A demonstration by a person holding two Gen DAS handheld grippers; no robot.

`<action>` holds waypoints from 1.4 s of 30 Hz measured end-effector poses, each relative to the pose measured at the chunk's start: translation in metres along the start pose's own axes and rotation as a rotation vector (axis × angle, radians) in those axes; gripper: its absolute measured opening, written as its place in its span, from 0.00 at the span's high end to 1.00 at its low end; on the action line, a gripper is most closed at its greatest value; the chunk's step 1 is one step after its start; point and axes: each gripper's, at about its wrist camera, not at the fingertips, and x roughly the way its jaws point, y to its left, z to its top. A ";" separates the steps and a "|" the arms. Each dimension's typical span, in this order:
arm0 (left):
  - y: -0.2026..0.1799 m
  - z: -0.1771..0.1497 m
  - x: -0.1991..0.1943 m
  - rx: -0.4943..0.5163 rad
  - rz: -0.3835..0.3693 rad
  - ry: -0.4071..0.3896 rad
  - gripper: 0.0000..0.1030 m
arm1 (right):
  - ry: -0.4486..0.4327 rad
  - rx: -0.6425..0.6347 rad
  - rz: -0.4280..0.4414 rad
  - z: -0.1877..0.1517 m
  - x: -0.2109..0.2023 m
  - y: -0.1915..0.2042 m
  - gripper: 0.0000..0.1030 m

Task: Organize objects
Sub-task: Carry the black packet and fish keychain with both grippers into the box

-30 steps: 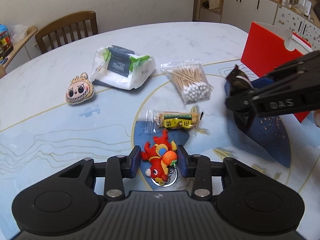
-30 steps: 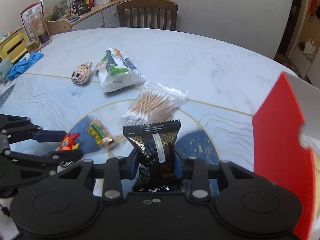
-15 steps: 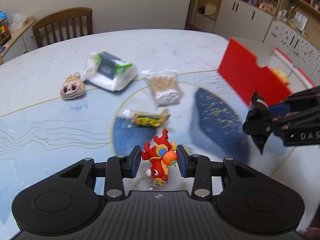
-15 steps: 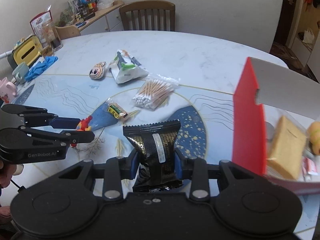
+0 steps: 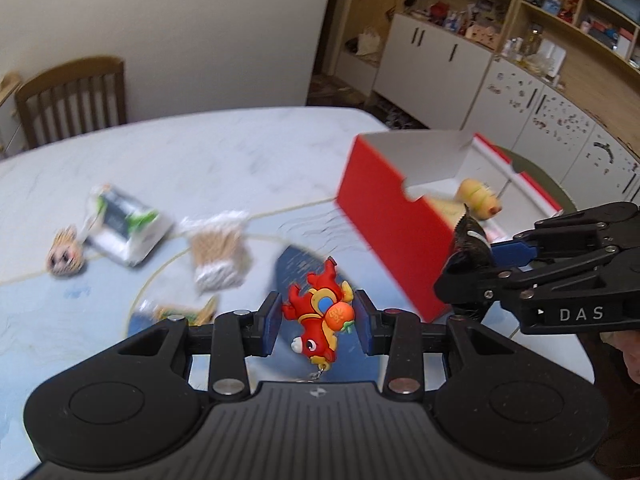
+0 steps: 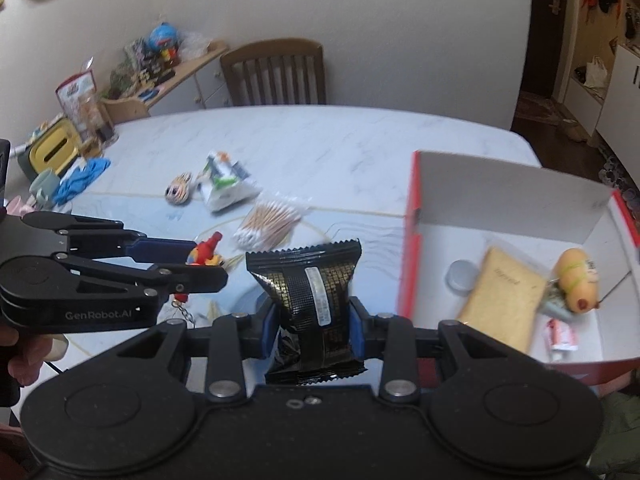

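Note:
My left gripper (image 5: 318,316) is shut on a red dragon keychain (image 5: 320,320) and holds it above the table; it also shows in the right wrist view (image 6: 204,256). My right gripper (image 6: 314,320) is shut on a black snack packet (image 6: 310,292), held upright in the air left of the red box (image 6: 412,248). In the left wrist view the packet (image 5: 470,246) hangs at the box's near corner (image 5: 384,216). The box is open and holds a tan packet (image 6: 504,292), a yellow toy (image 6: 576,280), a small tin (image 6: 460,276) and a small tube (image 6: 562,336).
On the table lie a bag of cotton swabs (image 6: 268,224), a tissue pack (image 6: 224,180), a monster-face plush (image 6: 179,189) and a yellow snack bar (image 5: 180,312). A chair (image 6: 276,72) stands behind. A yellow holder, mug and blue cloth (image 6: 80,180) sit at the far left.
Both grippers have risen and swung right toward the red box, each still holding its object. The box interior has come into view.

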 end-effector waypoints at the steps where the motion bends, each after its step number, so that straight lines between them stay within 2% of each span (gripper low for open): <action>1: -0.006 0.005 0.002 0.007 -0.006 -0.006 0.65 | -0.008 0.007 -0.004 0.002 -0.003 -0.006 0.66; 7: -0.046 0.033 0.013 0.069 -0.049 -0.033 0.65 | -0.047 0.038 -0.034 0.008 -0.015 -0.042 0.66; 13: -0.085 0.057 0.035 0.133 -0.081 -0.027 0.65 | -0.068 0.054 -0.083 0.006 -0.024 -0.081 0.66; 23: -0.134 0.082 0.088 0.209 -0.086 0.022 0.65 | -0.058 0.113 -0.172 -0.002 -0.024 -0.152 0.66; 29: -0.151 0.091 0.120 0.244 -0.042 0.057 0.65 | -0.034 0.143 -0.222 -0.007 -0.014 -0.186 0.66; 33: -0.157 0.100 0.142 0.246 -0.015 0.092 0.65 | 0.004 0.158 -0.200 -0.009 -0.002 -0.198 0.66; 42: -0.157 0.108 0.189 0.269 0.102 0.184 0.64 | 0.090 0.144 -0.169 -0.021 0.023 -0.203 0.66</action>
